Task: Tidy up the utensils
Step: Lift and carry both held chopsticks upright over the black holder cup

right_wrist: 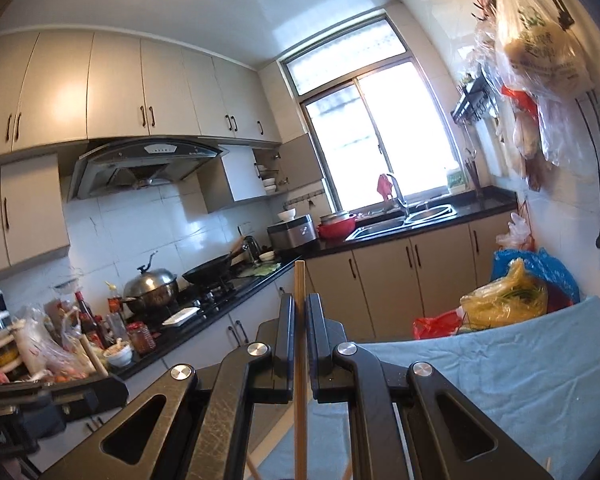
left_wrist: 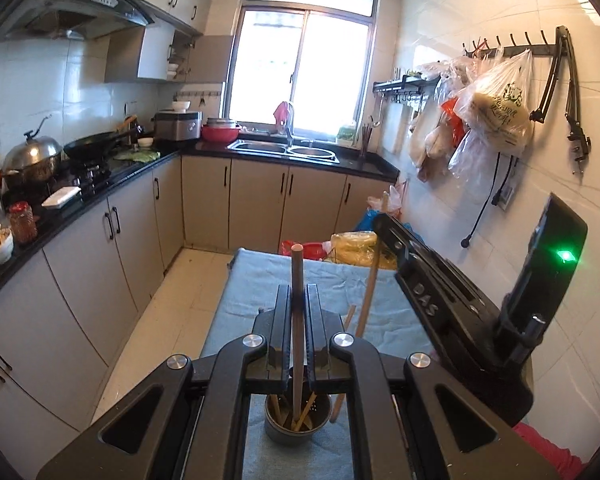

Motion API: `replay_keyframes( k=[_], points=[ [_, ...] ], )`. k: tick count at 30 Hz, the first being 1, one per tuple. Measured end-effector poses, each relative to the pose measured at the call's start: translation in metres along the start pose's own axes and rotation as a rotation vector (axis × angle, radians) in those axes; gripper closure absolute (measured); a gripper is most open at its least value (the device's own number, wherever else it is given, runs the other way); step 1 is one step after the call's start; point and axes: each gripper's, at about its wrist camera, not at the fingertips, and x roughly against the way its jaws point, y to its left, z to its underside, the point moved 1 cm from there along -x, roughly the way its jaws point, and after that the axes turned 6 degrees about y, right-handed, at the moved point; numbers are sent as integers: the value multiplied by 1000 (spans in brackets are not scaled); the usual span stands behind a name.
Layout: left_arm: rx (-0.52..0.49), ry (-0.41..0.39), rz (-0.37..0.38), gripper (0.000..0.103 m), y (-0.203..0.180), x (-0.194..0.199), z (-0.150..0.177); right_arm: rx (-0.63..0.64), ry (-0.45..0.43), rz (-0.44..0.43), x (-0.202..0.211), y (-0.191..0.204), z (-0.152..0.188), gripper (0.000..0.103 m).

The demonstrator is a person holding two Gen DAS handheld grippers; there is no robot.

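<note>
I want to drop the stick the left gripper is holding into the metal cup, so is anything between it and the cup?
Nothing visible blocks it. The wooden stick in the left gripper already has its lower end inside the metal cup, alongside a few other sticks. The right gripper is off to the side.

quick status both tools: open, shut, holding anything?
Left tool: shut on a wooden stick, its lower end in the utensil cup.
Right tool: shut on a wooden chopstick.
</note>
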Motion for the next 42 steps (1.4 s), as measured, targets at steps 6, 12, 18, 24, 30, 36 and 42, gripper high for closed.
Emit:
replay_keyframes(
  k=[6,12,18,24,30,36,42],
  points=[
    [22,35,-8,97,14,-20,13,31,45,33,-21,-2,26,97],
    [39,52,-8,97,23,-33,22,17,88,34,-18,-18,40,97],
    [58,84,-17,97,27,-46,30,-12,96,33,-9,-27,41,97],
    [75,95,-11,97,31,-52,31,-29,6,16,5,-16,9,97],
    [79,105,-15,97,34,-56,34,8,-37,67,-6,-1,14,97],
    [85,109,-16,97,37,-58,35,12,19,75,-9,-7,35,97],
    [90,113,-22,97,37,-61,38,8,74,67,-6,-15,49,96]
  ],
)
